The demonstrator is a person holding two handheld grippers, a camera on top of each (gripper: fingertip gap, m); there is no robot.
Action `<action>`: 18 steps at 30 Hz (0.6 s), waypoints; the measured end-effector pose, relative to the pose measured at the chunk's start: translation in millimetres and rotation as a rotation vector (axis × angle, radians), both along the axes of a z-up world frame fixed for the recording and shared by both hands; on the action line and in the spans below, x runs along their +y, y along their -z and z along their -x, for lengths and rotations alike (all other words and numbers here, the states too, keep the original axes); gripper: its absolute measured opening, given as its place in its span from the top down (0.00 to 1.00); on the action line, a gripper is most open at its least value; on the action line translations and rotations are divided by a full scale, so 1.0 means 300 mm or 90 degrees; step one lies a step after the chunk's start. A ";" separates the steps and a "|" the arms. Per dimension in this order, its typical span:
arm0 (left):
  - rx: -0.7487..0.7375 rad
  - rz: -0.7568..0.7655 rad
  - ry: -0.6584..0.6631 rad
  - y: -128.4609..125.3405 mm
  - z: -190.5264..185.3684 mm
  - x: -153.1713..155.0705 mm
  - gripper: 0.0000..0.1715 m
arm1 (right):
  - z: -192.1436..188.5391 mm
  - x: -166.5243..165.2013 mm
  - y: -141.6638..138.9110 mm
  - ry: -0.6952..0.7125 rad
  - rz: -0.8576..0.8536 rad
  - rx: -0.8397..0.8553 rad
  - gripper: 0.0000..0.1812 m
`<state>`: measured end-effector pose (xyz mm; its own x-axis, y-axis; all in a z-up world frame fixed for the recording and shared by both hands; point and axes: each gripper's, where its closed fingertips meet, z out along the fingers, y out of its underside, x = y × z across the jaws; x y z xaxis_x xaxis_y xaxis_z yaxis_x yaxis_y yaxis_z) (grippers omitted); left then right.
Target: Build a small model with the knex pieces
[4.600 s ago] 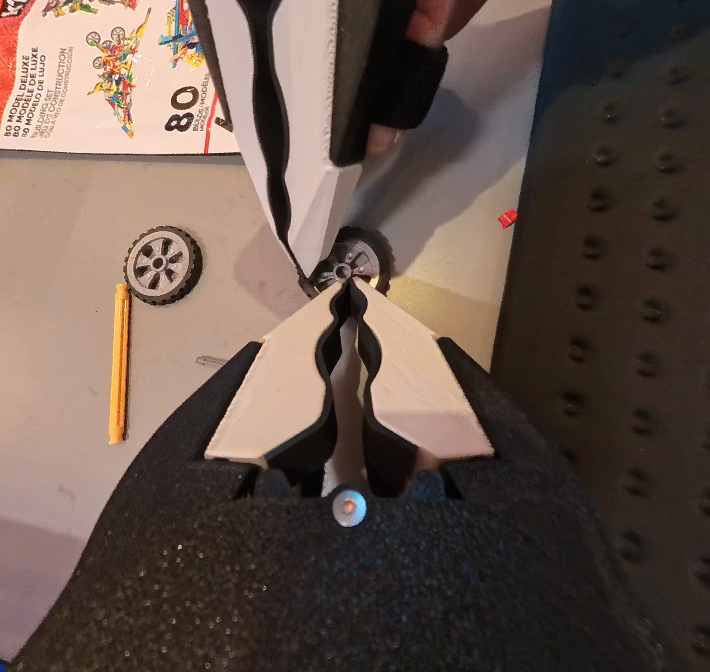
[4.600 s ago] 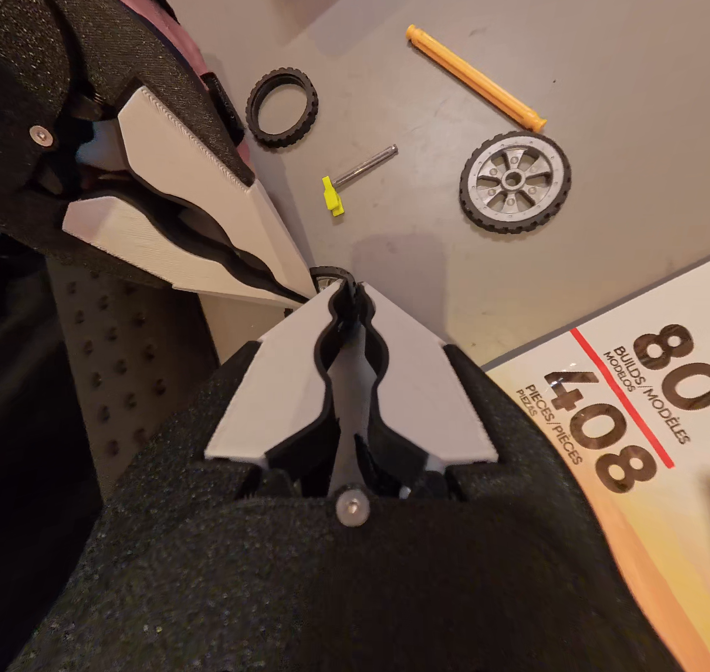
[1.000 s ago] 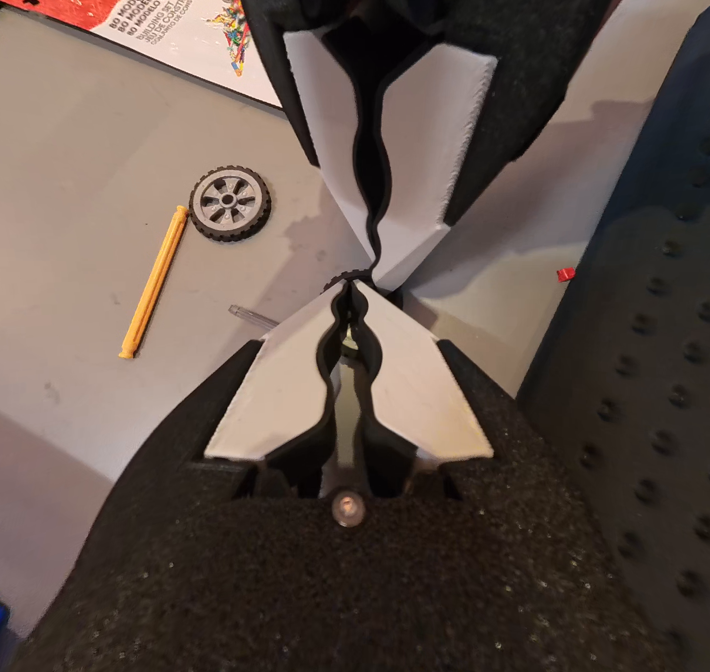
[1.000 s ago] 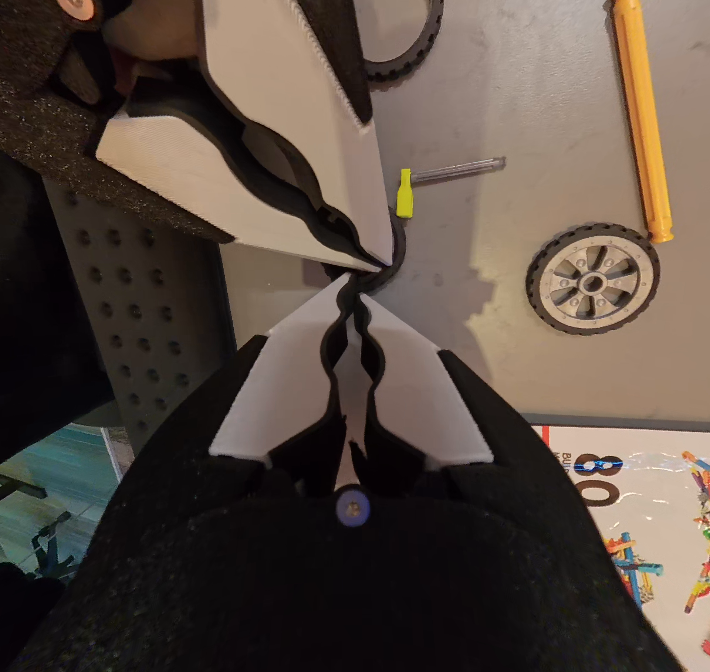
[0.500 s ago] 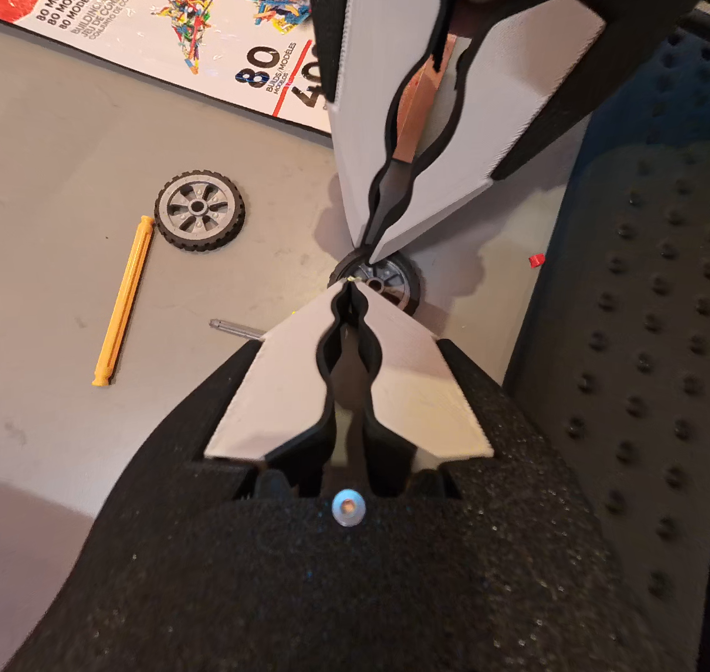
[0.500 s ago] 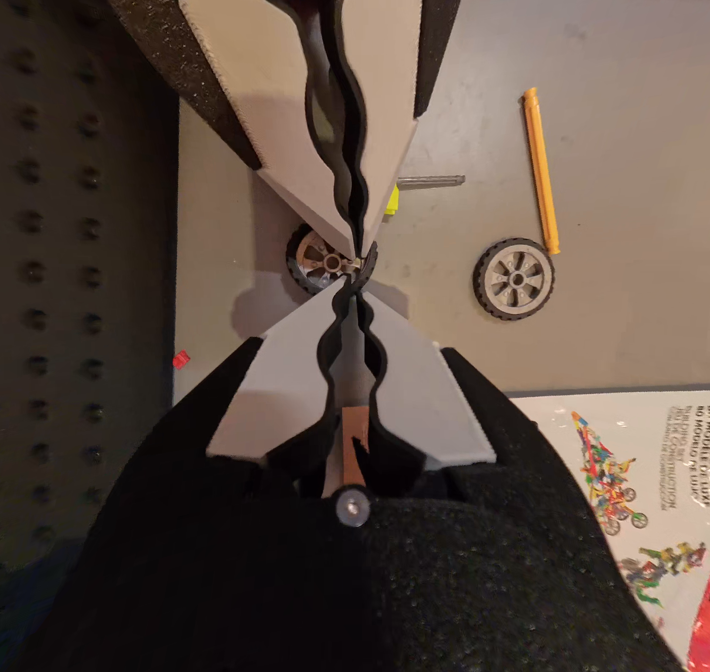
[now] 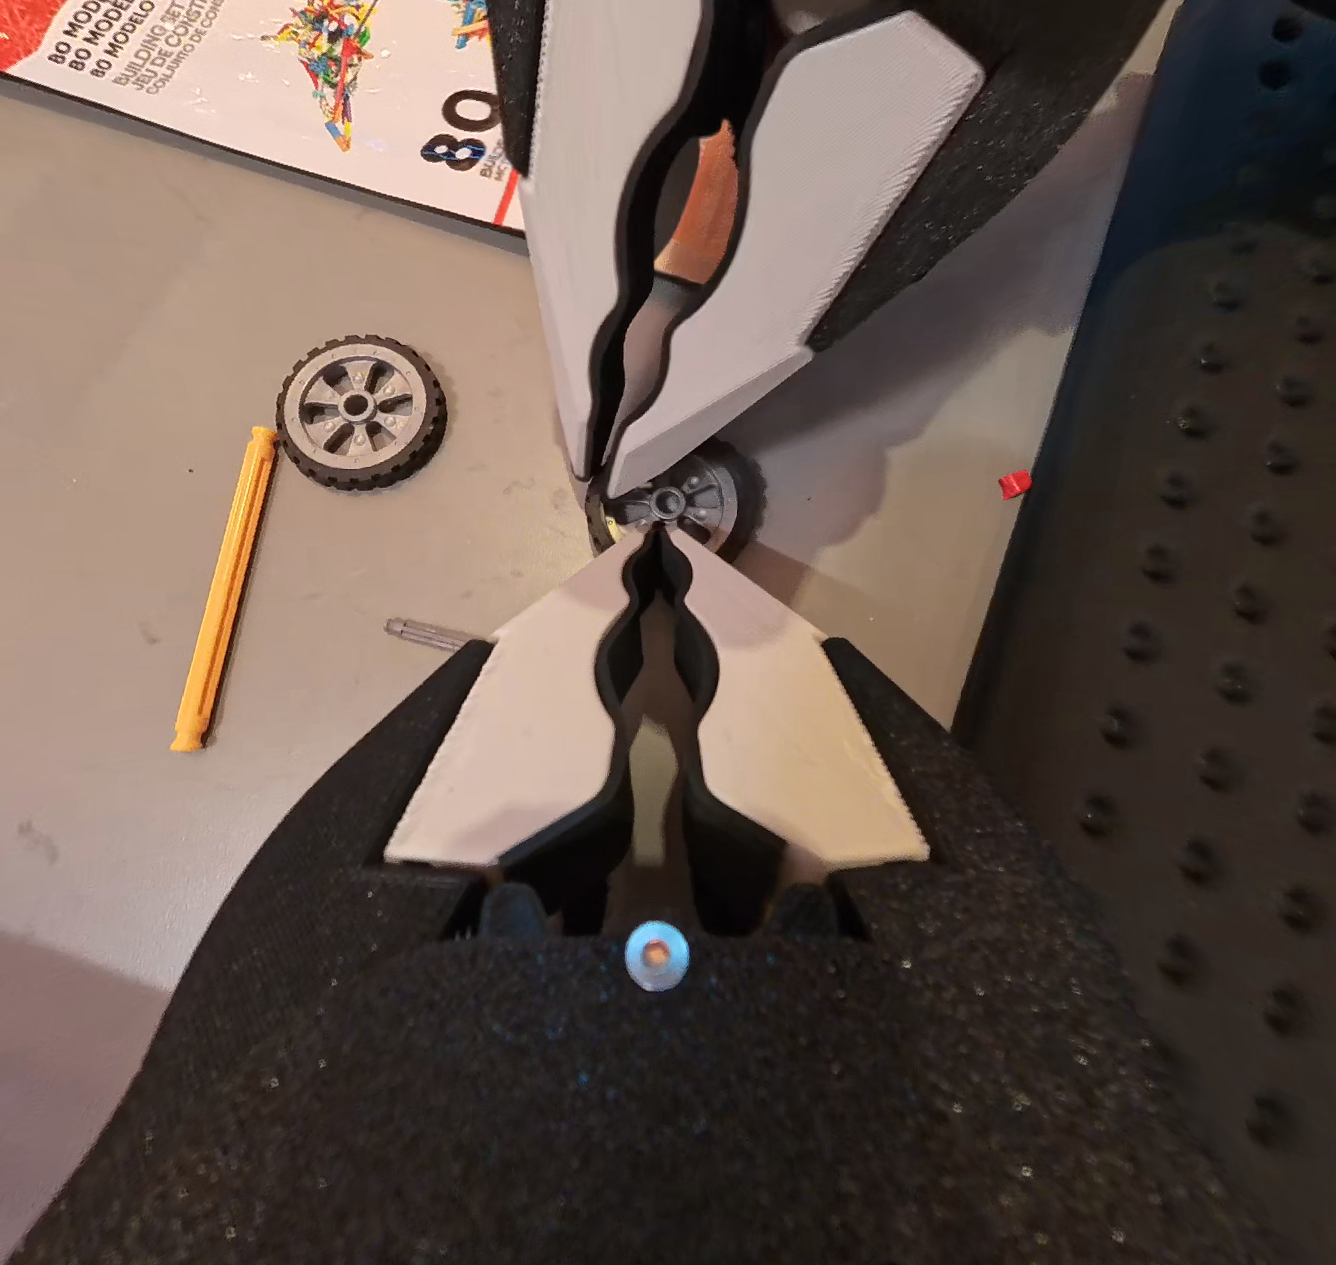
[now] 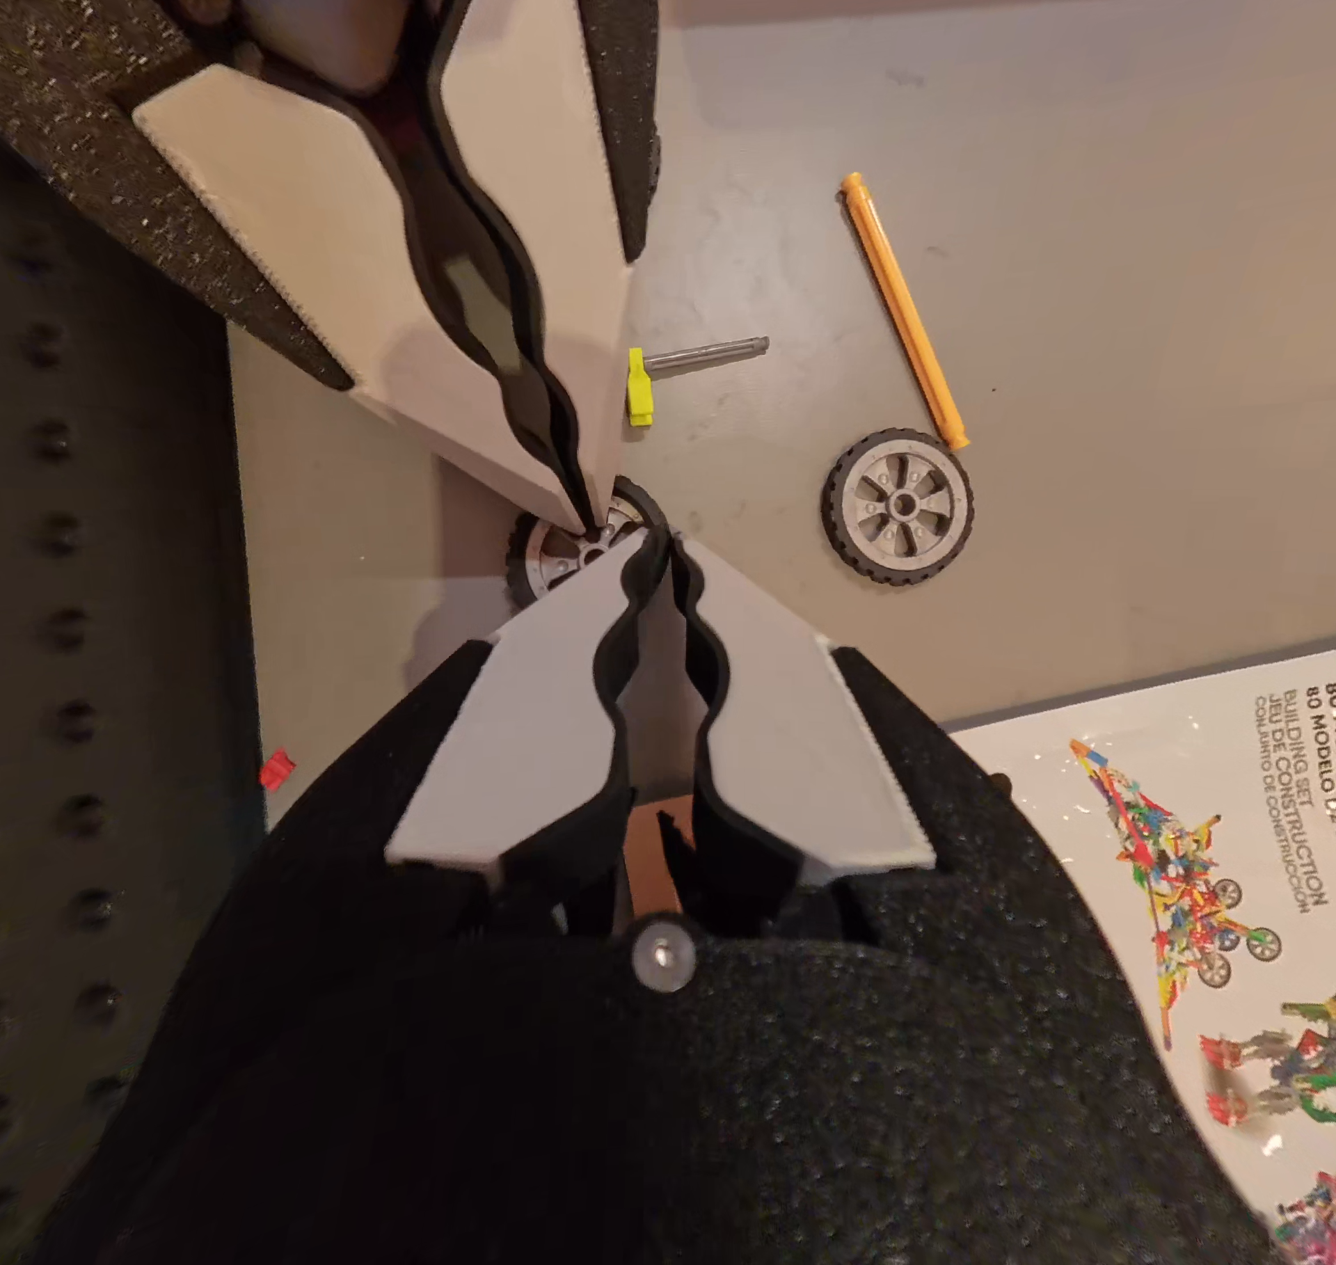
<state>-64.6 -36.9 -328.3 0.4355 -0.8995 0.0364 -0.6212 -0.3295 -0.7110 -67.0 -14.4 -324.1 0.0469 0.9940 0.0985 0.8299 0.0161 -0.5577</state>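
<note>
At frame centre, left gripper [image 7: 656, 533] and right gripper [image 8: 661, 536] meet tip to tip, both pinched closed on a small spoked wheel [image 7: 687, 500] held between them. Mid-left lie a second wheel [image 7: 360, 412], an orange rod [image 7: 224, 590], a grey pin [image 7: 423, 632]; printed sheet [image 7: 217, 37] upper left.

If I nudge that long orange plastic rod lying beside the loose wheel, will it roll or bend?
The long orange plastic rod lies flat and straight on the grey tabletop, so it probably stays stiff. Its slim, ridged shape suggests it slides or rolls only a little. One end is right beside the grey spoked wheel, which may shift.
</note>
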 end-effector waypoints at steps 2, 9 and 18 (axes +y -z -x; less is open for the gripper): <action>-0.001 0.002 -0.001 0.001 -0.001 0.000 1.00 | 0.003 0.003 0.000 0.009 -0.001 0.001 0.98; 0.009 -0.016 0.000 0.004 -0.005 0.003 1.00 | 0.020 0.007 0.007 0.053 0.045 -0.038 0.98; 0.026 -0.046 0.002 0.004 -0.006 0.005 1.00 | 0.032 0.018 0.024 0.048 0.125 -0.096 0.98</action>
